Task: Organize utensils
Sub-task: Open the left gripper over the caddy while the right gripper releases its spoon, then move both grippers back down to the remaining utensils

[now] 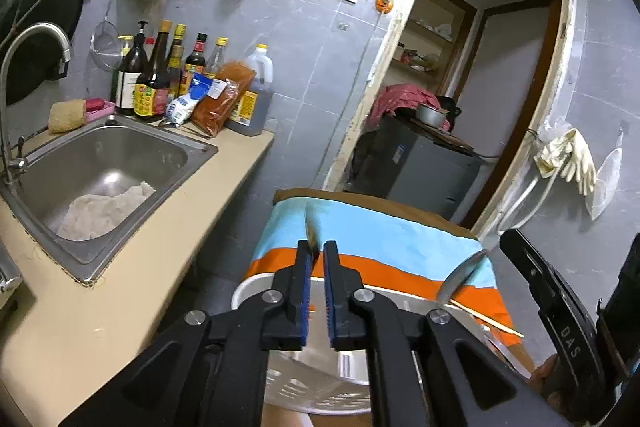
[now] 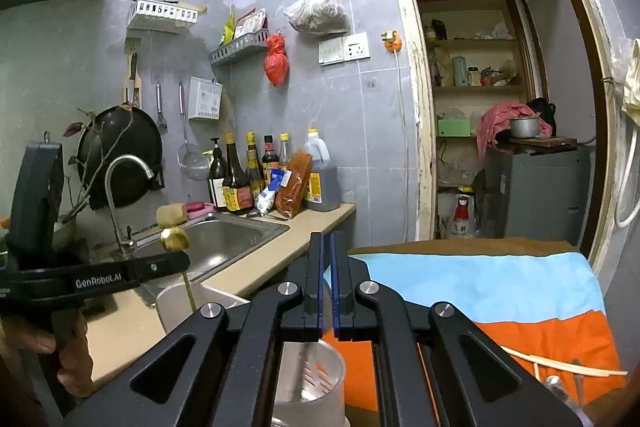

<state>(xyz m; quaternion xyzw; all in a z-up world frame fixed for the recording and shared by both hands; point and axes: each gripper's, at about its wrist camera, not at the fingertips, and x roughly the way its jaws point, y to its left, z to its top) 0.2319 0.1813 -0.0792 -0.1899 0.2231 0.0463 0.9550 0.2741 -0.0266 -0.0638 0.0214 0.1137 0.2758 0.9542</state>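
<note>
The left claw (image 1: pixel 317 259) is clamped on a gold spoon (image 2: pixel 175 238). In the right wrist view the spoon's bowl stands above that claw's arm and its thin stem hangs down below it toward a white basket (image 2: pixel 188 301) at the near edge of the worktop (image 2: pixel 256 267). In the left wrist view only a blurred brownish sliver shows between and just beyond the blue pads (image 1: pixel 307 267).

The right claw (image 2: pixel 327 259) has its two fingers close together with a narrow slit between them, and nothing shows in the gap. Directly below and nearer than its tips stands a translucent utensil cup (image 2: pixel 316 387), with a slotted metal utensil (image 2: pixel 310 363) upright inside.

To the right of the cup, on the blue and orange cloth (image 2: pixel 500 287), lie pale chopsticks (image 2: pixel 560 363), near the right claw's right arm but apart from the tips. Far left, beyond the worktop's edge, sits the steel sink (image 2: pixel 224 243).
</note>
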